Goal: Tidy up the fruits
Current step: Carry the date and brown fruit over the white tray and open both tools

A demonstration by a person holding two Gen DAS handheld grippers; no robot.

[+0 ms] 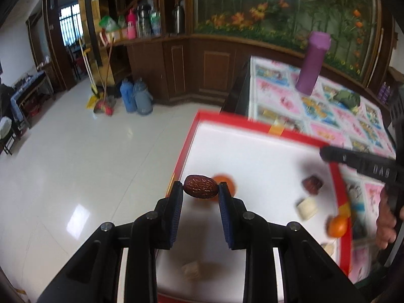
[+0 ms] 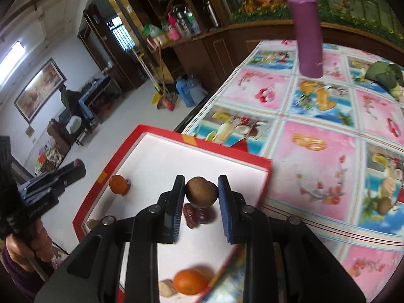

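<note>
step: carry to sort | left gripper (image 1: 200,189) jaws clamp red date (image 1: 200,186) | right gripper (image 2: 201,189) jaws clamp brown longan (image 2: 201,191) | next: likely place each beside its kind in red-rimmed tray (image 1: 255,122)

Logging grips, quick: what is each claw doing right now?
Left claw: shut on wrinkled dark-red dried date.
Right claw: shut on round brown rough-skinned fruit.

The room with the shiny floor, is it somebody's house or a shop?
Most likely a house. A table with a fruit-print tablecloth, brooms leaning by wooden cabinets, thermos flasks on the tiled floor, and a framed painting all suggest it.
</note>
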